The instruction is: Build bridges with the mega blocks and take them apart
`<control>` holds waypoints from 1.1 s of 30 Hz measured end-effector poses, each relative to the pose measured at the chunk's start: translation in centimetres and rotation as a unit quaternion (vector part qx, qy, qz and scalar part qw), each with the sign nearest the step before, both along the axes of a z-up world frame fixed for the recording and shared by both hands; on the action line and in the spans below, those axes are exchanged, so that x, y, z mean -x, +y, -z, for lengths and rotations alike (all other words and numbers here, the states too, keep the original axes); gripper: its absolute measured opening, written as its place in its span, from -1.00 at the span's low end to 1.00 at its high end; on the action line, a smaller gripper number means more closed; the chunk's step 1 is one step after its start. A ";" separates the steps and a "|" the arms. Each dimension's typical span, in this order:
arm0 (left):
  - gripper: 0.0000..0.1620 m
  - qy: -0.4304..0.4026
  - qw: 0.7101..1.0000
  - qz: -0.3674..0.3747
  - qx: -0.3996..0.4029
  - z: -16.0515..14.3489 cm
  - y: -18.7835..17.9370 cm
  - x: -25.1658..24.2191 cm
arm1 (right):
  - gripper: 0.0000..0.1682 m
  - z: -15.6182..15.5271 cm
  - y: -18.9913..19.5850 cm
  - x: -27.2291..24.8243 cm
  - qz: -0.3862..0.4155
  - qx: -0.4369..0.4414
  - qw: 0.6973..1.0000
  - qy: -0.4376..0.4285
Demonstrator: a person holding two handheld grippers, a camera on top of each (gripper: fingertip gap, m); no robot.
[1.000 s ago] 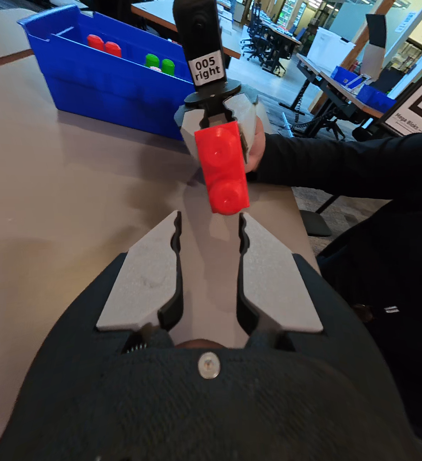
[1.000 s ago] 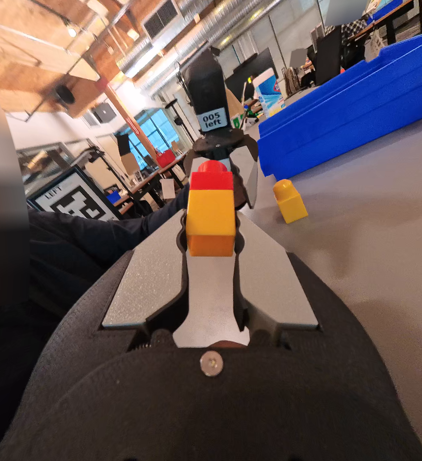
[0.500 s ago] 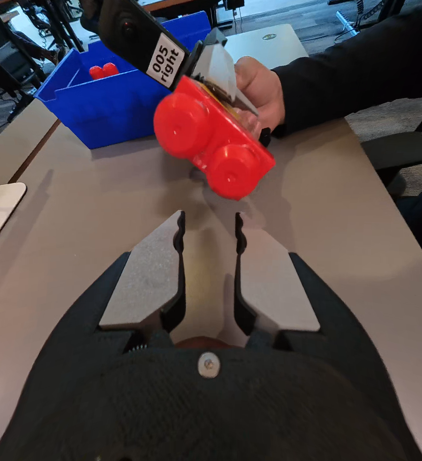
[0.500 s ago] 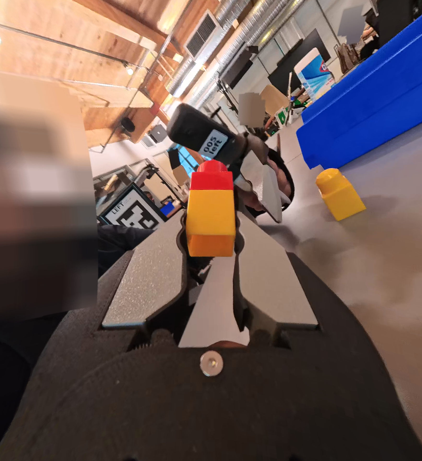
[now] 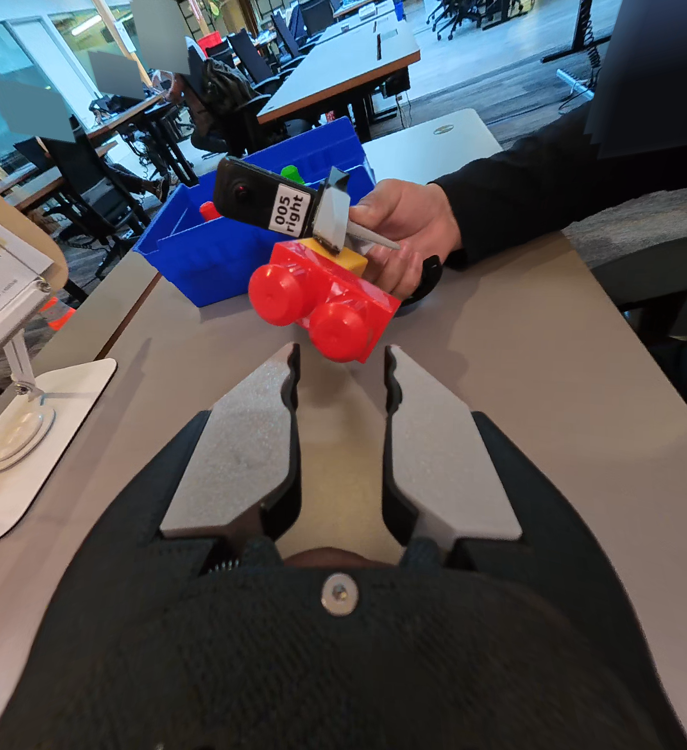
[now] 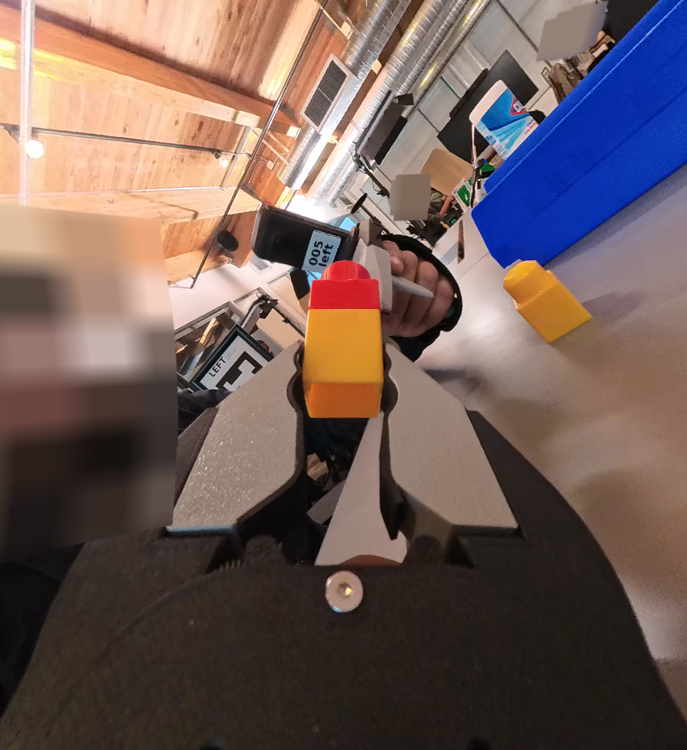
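Red two-stud block (image 5: 325,300): joined to yellow block (image 6: 342,361), held tilted in the air above the grey surface (image 5: 496,385).
Right claw (image 6: 342,375): clamped on the yellow block's sides.
Left claw (image 5: 340,365): parted, holding nothing, just short of the red studs.
Loose yellow block (image 6: 547,300): on the surface, near the blue bin (image 5: 212,251).
Bin contents: red and green blocks, partly hidden.
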State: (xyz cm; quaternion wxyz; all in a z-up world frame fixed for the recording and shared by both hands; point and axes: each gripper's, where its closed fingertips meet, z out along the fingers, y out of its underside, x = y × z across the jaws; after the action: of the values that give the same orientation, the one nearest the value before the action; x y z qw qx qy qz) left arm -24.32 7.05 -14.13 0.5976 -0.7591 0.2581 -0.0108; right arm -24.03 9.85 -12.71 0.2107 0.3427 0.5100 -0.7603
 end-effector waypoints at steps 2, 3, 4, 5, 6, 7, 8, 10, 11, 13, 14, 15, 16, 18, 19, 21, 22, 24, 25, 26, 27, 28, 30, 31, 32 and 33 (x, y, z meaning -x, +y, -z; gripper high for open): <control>-0.52 -0.025 1.000 0.010 0.009 0.0 -0.1 -0.3 | -0.61 0.2 0.1 0.2 0.013 -0.019 1.000 0.009; -0.52 -0.039 0.999 0.009 0.018 0.2 0.0 -0.3 | -0.61 0.1 0.1 0.2 0.020 -0.028 0.999 0.021; -0.51 -0.053 0.998 0.009 0.027 0.3 0.1 -0.3 | -0.61 0.0 0.0 0.2 0.026 -0.041 0.998 0.035; -0.50 -0.067 0.997 0.008 0.034 0.4 0.2 -0.2 | -0.61 0.0 -0.1 0.2 0.036 -0.057 0.996 0.049; -0.51 -0.082 0.996 0.004 0.037 0.4 0.3 -0.1 | -0.61 0.0 -0.2 0.2 0.046 -0.074 0.994 0.063; -0.51 -0.096 0.994 0.006 0.041 0.3 0.3 0.0 | -0.61 0.0 -0.2 0.3 0.056 -0.090 0.991 0.077; -0.50 -0.107 0.993 0.009 0.046 0.3 0.3 0.0 | -0.61 -0.1 -0.2 0.2 0.063 -0.103 0.989 0.090; -0.52 -0.130 0.990 0.010 0.047 0.1 0.3 0.2 | -0.61 0.0 0.0 0.4 0.084 -0.132 0.982 0.108; -0.52 -0.143 0.989 0.013 0.048 0.0 0.2 0.3 | -0.61 0.2 0.1 0.4 0.090 -0.149 0.978 0.114; -0.52 -0.171 0.983 0.024 0.054 -0.2 0.0 0.2 | -0.61 0.3 0.1 0.3 0.093 -0.169 0.973 0.128; -0.52 -0.184 0.981 0.025 0.057 -0.2 0.1 0.3 | -0.61 0.4 0.0 0.3 0.097 -0.175 0.971 0.133; -0.56 -0.195 0.979 0.026 0.061 -0.1 0.1 0.3 | -0.61 0.3 -0.1 0.3 0.098 -0.178 0.969 0.137; -0.63 -0.203 0.977 0.029 0.065 0.0 0.1 0.3 | -0.60 0.3 -0.3 0.2 0.094 -0.178 0.969 0.140; -0.62 -0.218 0.972 0.038 0.074 0.2 0.1 0.1 | -0.60 0.3 -0.5 0.1 0.094 -0.181 0.968 0.144; -0.62 -0.222 0.971 0.040 0.078 0.3 0.1 0.1 | -0.60 0.4 -0.5 0.2 0.096 -0.188 0.967 0.146; -0.64 -0.218 0.971 0.043 0.085 0.8 0.1 0.0 | -0.60 0.5 -0.6 0.3 0.104 -0.198 0.963 0.153; -0.63 -0.218 0.970 0.048 0.093 1.1 0.1 -0.2 | -0.60 0.5 -0.6 0.4 0.109 -0.200 0.961 0.155; -0.58 -0.219 0.968 0.057 0.112 1.8 0.1 -0.8 | -0.60 0.5 -0.7 0.4 0.111 -0.203 0.960 0.154; -0.58 -0.214 0.968 0.055 0.116 2.1 0.3 -0.9 | -0.60 0.6 -0.7 0.4 0.111 -0.207 0.959 0.155; -0.58 -0.208 0.970 0.050 0.117 2.3 0.5 -0.9 | -0.61 0.8 -0.7 0.4 0.113 -0.214 0.958 0.156; -0.57 -0.204 0.970 0.049 0.120 2.5 0.6 -1.0 | -0.61 0.9 -0.6 0.4 0.113 -0.220 0.956 0.156; -0.53 -0.209 0.969 0.053 0.123 2.6 0.6 -1.2 | -0.61 0.9 -0.6 0.4 0.112 -0.220 0.957 0.154; -0.50 -0.225 0.964 0.061 0.126 2.4 0.6 -1.5 | -0.61 0.8 -0.6 0.4 0.111 -0.214 0.958 0.154; -0.49 -0.230 0.963 0.062 0.126 2.4 0.6 -1.4 | -0.60 0.7 -0.6 0.4 0.111 -0.213 0.959 0.153; -0.49 -0.237 0.961 0.065 0.124 2.2 0.5 -1.4 | -0.60 0.7 -0.5 0.4 0.110 -0.212 0.959 0.154; -0.49 -0.244 0.959 0.069 0.122 2.1 0.5 -1.5 | -0.60 0.6 -0.5 0.3 0.108 -0.211 0.959 0.156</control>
State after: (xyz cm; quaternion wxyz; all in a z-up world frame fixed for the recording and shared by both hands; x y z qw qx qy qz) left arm -22.84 7.56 -16.22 0.5427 -0.7812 0.1523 -0.2684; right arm -24.30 9.30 -13.29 -0.0316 0.3097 0.6453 -0.6976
